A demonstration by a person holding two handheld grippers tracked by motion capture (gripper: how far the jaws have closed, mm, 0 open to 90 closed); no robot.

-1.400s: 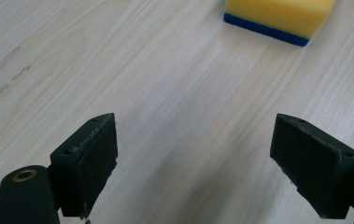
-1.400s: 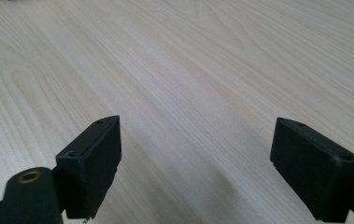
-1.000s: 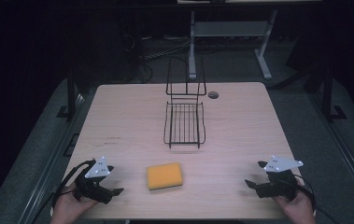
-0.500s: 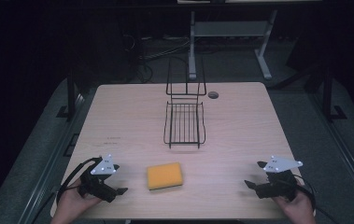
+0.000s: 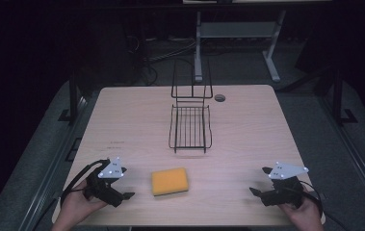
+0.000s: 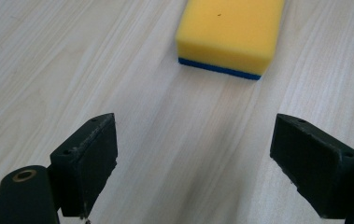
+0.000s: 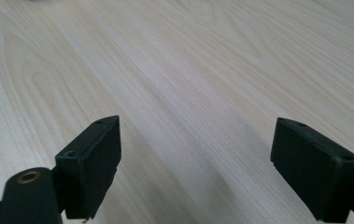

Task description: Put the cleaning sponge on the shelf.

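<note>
A yellow sponge [image 5: 170,181] with a blue underside lies flat near the table's front edge; in the left gripper view the sponge [image 6: 230,35] sits just ahead of the jaws. My left gripper [image 5: 126,197] is to the sponge's left, a short gap away, open with nothing between its fingers [image 6: 87,163]. My right gripper [image 5: 256,190] rests at the front right, open over bare wood, with its fingers [image 7: 90,163] wide apart. A black wire basket [image 5: 190,126] stands at the middle of the table, beyond the sponge.
The light wood table [image 5: 267,130] has a round cable hole [image 5: 219,97] at the back, right of the basket. A metal stand [image 5: 238,33] and cables sit on the dark floor behind the table.
My left gripper has moved right and slightly forward, closer to the sponge. The right gripper and the sponge have stayed put.
</note>
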